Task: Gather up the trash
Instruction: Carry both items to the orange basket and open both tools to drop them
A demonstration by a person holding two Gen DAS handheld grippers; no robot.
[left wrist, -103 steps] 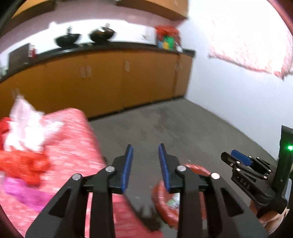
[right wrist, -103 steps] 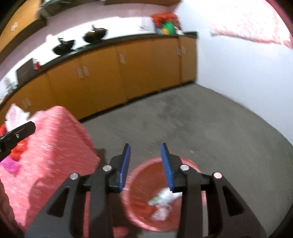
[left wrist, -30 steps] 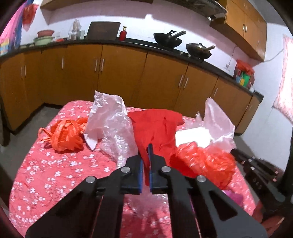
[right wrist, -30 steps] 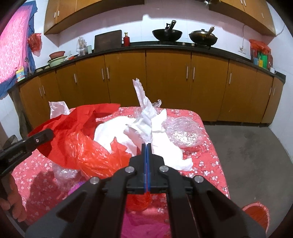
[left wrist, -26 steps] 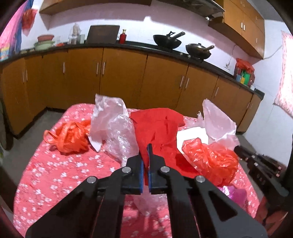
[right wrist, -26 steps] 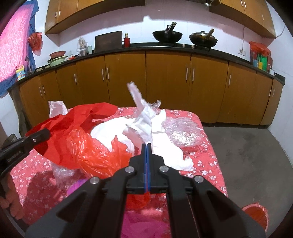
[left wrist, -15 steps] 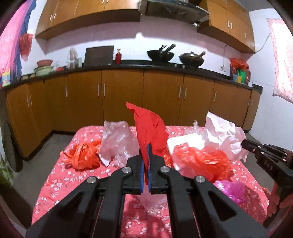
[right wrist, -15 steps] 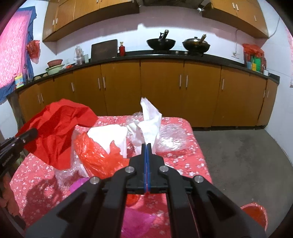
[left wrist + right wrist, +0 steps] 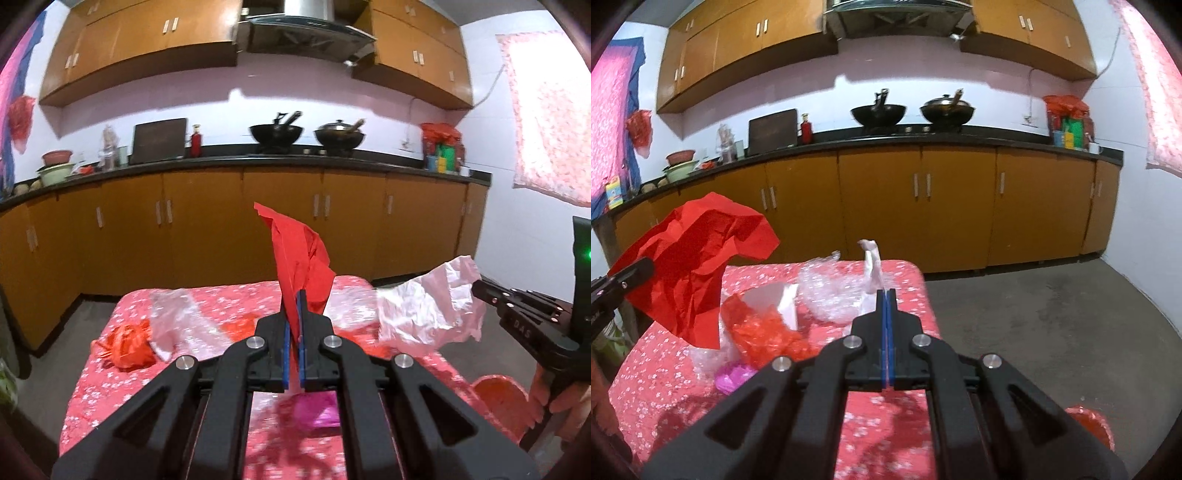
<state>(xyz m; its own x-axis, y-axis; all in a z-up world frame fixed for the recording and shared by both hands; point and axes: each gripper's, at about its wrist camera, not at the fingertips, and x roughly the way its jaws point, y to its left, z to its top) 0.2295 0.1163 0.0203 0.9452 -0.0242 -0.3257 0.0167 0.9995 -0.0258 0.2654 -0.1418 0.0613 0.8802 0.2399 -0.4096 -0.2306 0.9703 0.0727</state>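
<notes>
My left gripper (image 9: 293, 299) is shut on a crumpled red paper sheet (image 9: 301, 254) and holds it up above the table; the sheet also shows in the right wrist view (image 9: 698, 254). My right gripper (image 9: 886, 295) is shut on a white plastic bag (image 9: 871, 266), which shows lifted in the left wrist view (image 9: 424, 306). Left on the red flowered tablecloth (image 9: 96, 384) are an orange bag (image 9: 127, 345), clear plastic wrap (image 9: 173, 321), a red plastic bag (image 9: 764, 332) and a pink wrapper (image 9: 317, 410).
A red trash basket (image 9: 506, 402) stands on the floor at the table's right; its rim shows in the right wrist view (image 9: 1089, 424). Brown cabinets (image 9: 923, 206) with a black counter run along the back wall. Grey floor (image 9: 1052, 325) lies to the right.
Both grippers have risen and pulled back from the table, lifting the red paper and the white bag off the pile. The table now sits lower in both views.
</notes>
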